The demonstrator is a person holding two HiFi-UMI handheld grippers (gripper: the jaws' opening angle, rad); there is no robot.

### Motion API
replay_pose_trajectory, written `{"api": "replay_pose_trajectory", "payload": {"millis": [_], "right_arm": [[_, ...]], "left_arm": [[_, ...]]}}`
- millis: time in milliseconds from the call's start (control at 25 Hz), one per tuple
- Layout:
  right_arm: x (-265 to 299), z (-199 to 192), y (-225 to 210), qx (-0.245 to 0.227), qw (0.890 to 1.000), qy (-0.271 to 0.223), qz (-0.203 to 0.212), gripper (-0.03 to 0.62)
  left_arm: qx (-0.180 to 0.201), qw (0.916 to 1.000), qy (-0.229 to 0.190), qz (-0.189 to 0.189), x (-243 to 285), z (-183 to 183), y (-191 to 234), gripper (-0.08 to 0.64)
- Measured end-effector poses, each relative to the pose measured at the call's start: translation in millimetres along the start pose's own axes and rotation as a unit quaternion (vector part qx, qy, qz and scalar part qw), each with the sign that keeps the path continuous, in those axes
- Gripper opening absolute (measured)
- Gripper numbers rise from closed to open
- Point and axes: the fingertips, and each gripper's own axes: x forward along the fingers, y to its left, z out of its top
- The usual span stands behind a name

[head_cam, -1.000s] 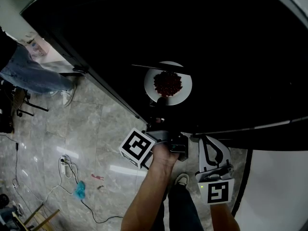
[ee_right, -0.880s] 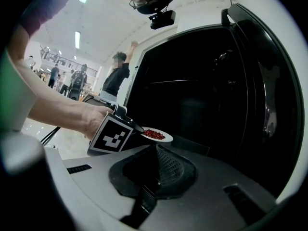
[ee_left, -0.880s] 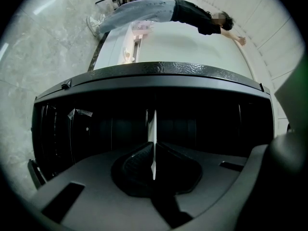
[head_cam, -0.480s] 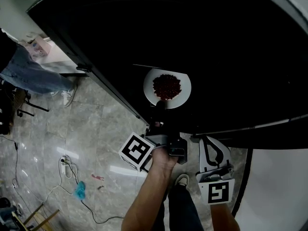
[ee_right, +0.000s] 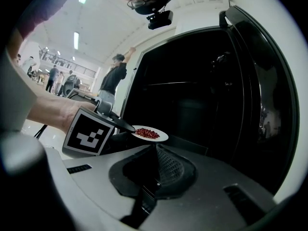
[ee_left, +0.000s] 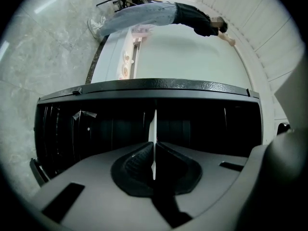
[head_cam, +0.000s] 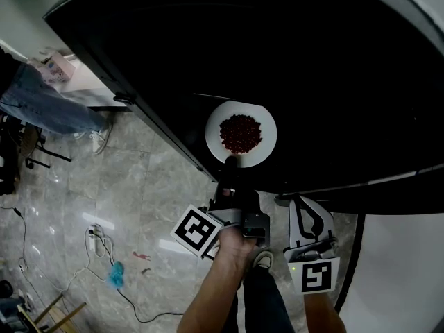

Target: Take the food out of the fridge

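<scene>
A white plate [head_cam: 268, 144] of small red food [head_cam: 241, 132] hangs level in the black fridge's open mouth [head_cam: 291, 54]. My left gripper [head_cam: 229, 162] is shut on the plate's near rim, and its jaws have just closed a little tighter on it. In the left gripper view the plate [ee_left: 154, 121] shows edge-on as a thin white line between the pads. My right gripper [head_cam: 298, 201] waits at the fridge's front edge, shut, with nothing in it. The right gripper view shows its pads [ee_right: 163, 163] meeting, with the plate [ee_right: 162, 138], the food [ee_right: 148, 133] and the left gripper [ee_right: 126, 126] beyond them.
The fridge's dark shelves [ee_left: 115, 129] lie behind the plate. A person in jeans [head_cam: 41, 106] stands at the left by a white counter [ee_left: 192, 52]. Cables [head_cam: 104, 252] lie on the grey tiled floor. A white panel [head_cam: 395, 276] stands at the lower right.
The left gripper has drawn back toward me with the plate in it, so the plate now sits nearer the fridge's front edge. The right gripper has kept still.
</scene>
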Motion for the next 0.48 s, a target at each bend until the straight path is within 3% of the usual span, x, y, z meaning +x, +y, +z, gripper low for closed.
{"api": "replay_pose_trajectory", "payload": {"millis": [480], "right_arm": [[0.6, 1.5, -4.0, 0.000, 1.000, -0.001, -0.003, 0.023]], "left_arm": [[0.000, 0.9999, -0.009, 0.014, -41.2, -6.4, 3.6, 0.026]]}}
